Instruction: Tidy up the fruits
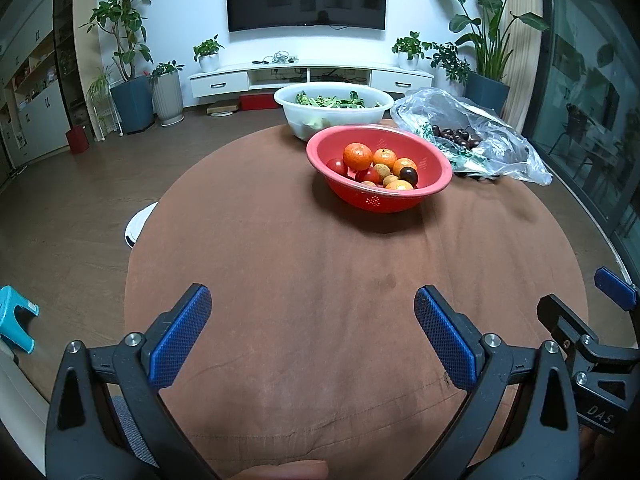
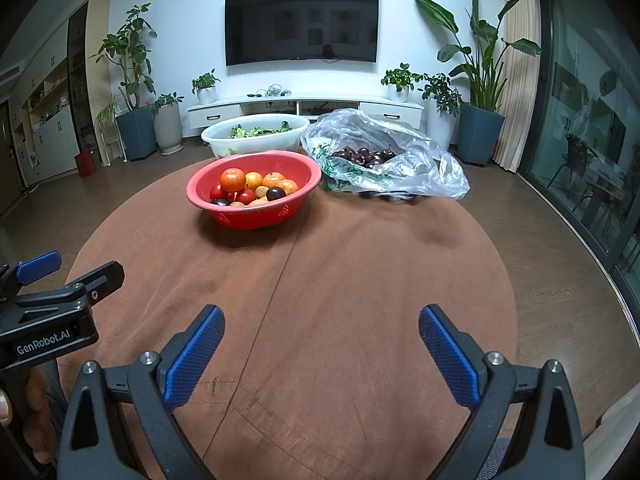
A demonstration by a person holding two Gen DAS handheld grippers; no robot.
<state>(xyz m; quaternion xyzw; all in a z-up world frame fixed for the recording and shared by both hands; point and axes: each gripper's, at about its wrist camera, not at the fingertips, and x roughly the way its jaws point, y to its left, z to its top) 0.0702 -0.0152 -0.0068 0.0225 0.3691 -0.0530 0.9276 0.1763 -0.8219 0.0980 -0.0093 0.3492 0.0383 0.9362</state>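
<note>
Left tool (image 1: 312,308) and right tool (image 2: 320,328): both spread wide, empty, at near table (image 2: 360,280) edge. Red bowl (image 2: 248,216) of mixed fruits (image 2: 256,188) sits far-centre; plastic bag (image 2: 420,164) just right, white basin (image 2: 248,140) behind.

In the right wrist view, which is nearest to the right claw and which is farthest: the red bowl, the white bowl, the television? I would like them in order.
1. Red bowl with fruits, on the brown table, ahead and slightly left of the right claw.
2. White bowl with greens, directly behind the red one, at the table's far edge.
3. Television, on the far wall.
</note>
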